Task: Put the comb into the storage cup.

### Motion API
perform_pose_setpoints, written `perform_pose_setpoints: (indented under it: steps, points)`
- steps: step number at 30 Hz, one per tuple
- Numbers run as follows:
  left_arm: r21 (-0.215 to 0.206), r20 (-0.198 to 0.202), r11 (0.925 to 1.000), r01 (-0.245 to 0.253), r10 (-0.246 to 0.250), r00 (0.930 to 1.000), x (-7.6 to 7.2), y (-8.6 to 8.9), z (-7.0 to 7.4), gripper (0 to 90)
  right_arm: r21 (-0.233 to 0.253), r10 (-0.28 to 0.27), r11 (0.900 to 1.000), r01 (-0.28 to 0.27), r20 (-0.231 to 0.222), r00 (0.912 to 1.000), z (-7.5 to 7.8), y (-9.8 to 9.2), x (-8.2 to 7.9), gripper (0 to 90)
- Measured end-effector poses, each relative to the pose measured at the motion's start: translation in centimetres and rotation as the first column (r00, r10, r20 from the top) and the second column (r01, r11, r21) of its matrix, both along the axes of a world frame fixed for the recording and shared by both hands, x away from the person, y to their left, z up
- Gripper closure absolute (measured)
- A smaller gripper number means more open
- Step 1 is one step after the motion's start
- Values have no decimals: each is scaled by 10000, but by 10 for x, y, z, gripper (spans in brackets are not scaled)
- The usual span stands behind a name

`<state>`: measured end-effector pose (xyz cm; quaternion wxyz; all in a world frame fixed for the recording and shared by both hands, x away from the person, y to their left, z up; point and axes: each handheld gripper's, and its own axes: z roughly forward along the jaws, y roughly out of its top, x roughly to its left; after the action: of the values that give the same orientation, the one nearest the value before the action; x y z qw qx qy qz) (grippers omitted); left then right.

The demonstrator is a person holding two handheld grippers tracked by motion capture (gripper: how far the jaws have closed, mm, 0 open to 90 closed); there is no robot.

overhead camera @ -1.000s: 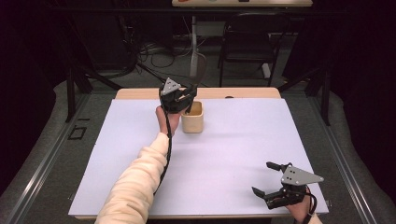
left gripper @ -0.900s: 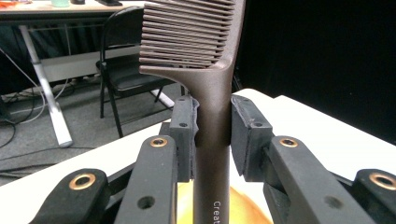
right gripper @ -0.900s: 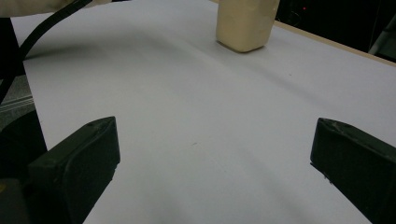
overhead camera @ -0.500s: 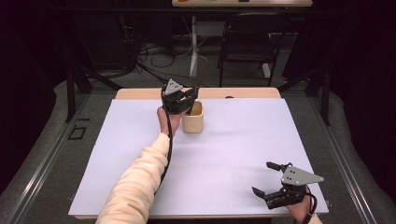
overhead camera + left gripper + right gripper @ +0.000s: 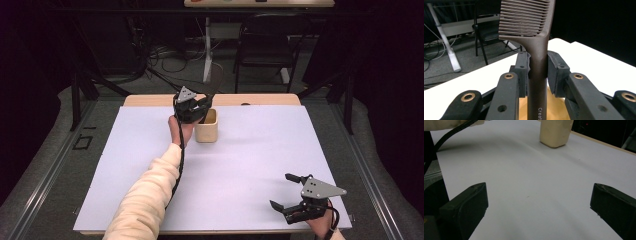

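Observation:
A dark brown comb [image 5: 537,75] stands upright with its teeth up, and my left gripper [image 5: 537,67] is shut on its handle. In the high view the left gripper [image 5: 200,107] hovers over the rim of a tan wooden cup [image 5: 207,131] at the back middle of the table. The comb [image 5: 215,80] rises above it, and its handle reaches down into the cup [image 5: 556,105]. My right gripper [image 5: 280,190] rests near the front right corner, open with nothing between its fingers. From the right gripper [image 5: 539,210] the cup [image 5: 554,132] is far ahead.
A white sheet [image 5: 260,150] covers the wooden table [image 5: 150,100]. A cream sleeve [image 5: 145,195] and the left gripper's cable [image 5: 451,133] stretch across the left half. A chair [image 5: 265,55] and floor cables lie beyond the far edge.

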<state>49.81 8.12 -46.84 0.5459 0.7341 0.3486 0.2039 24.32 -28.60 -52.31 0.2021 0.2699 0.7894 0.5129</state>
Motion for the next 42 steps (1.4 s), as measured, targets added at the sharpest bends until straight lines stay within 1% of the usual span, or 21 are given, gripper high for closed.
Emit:
perform_pose_setpoints:
  steps: [5, 7, 11, 13, 16, 22, 27, 35, 38, 40, 41, 42]
  points:
    - [188, -188, 9998, 43, -40, 9998, 1, 0, -2, 719, -4, 7, 10000, -7, 8, 10000, 0, 0, 0, 10]
    - [184, -233, 9998, 35, -31, 9997, 1, 0, -3, 718, 0, 5, 10000, -5, 2, 10000, 0, 0, 0, 10]
    - [441, -297, 9990, 121, -108, 9995, 0, 0, -7, 718, -2, 3, 10000, -3, 9, 10000, 0, 0, 0, 10]
    - [505, -352, 9987, 96, -78, 9994, 0, 0, -9, 718, -6, 7, 10000, -7, 0, 10000, 0, 0, 0, 10]
    - [505, -466, 9986, 134, -111, 9989, 1, 2, -12, 718, -5, 5, 10000, -5, -6, 10000, 0, 0, 0, 10]
    - [660, -570, 9975, 244, -207, 9982, 1, 2, -14, 717, -32, 6, 10000, -6, 6, 10000, 0, 0, 0, 10]
    - [939, -674, 9950, 331, -268, 9974, 1, 2, -15, 717, -9, 2, 10000, -2, -1, 10000, 0, 0, 0, 10]
    - [1203, -844, 9918, 424, -323, 9959, 1, -1, -16, 716, -13, 3, 10000, -3, -5, 10000, 0, 0, 0, 10]
    - [1287, -947, 9909, 405, -284, 9951, 1, -1, -17, 715, -20, 4, 10000, -4, 5, 10000, 0, 0, 0, 10]
    - [1255, -1199, 9910, 456, -305, 9923, 1, -1, -17, 711, -25, 8, 10000, -8, -1, 10000, 0, 0, 0, 10]
    - [1238, -1269, 9913, 437, -278, 9915, 0, 0, -17, 701, -16, -1, 10000, 1, 4, 10000, 0, 0, 0, 10]
    - [1221, -1356, 9917, 408, -241, 9905, -1, 0, -17, 662, -19, 0, 10000, 0, 14, 10000, 0, 0, 0, 10]
